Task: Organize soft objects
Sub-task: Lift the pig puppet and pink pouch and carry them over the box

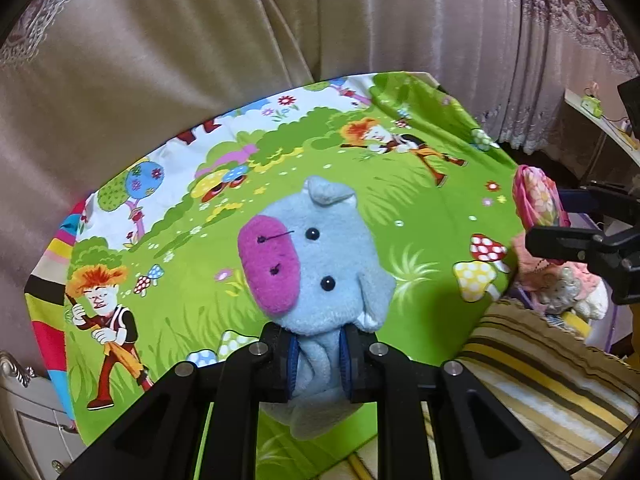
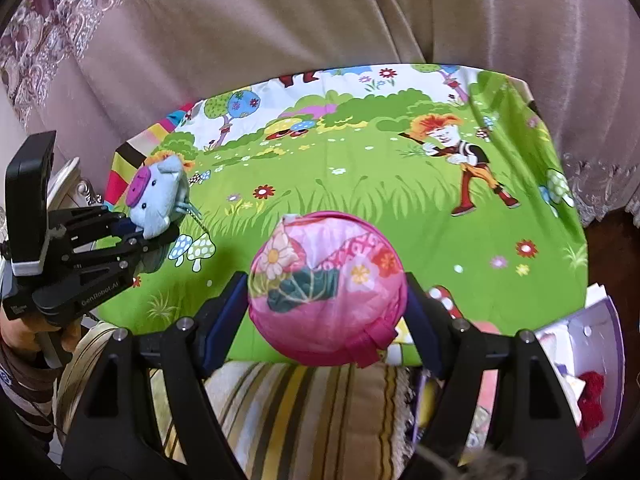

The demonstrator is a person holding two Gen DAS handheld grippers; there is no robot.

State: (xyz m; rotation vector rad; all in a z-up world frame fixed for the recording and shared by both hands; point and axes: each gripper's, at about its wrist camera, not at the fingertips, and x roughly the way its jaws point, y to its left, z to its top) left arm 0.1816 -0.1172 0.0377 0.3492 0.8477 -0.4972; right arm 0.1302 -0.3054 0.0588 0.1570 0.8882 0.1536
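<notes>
My left gripper [image 1: 319,364] is shut on a blue plush animal [image 1: 320,256] with a magenta snout, held above a green cartoon-print cloth [image 1: 192,296]. The same toy [image 2: 157,196] and left gripper [image 2: 140,236] show at the left of the right wrist view. My right gripper [image 2: 328,300] is shut on a round pink floral fabric pouch [image 2: 326,286], held over the near edge of the cloth [image 2: 400,184]. In the left wrist view the pouch [image 1: 538,198] and right gripper [image 1: 560,236] sit at the right edge.
A striped yellow-brown cushion [image 2: 304,412] lies below the grippers. A purple box [image 2: 592,364] with soft items is at the right. More plush toys [image 1: 568,288] lie beside the cloth. Beige curtains [image 1: 200,40] hang behind. A white cabinet [image 1: 28,420] stands at the left.
</notes>
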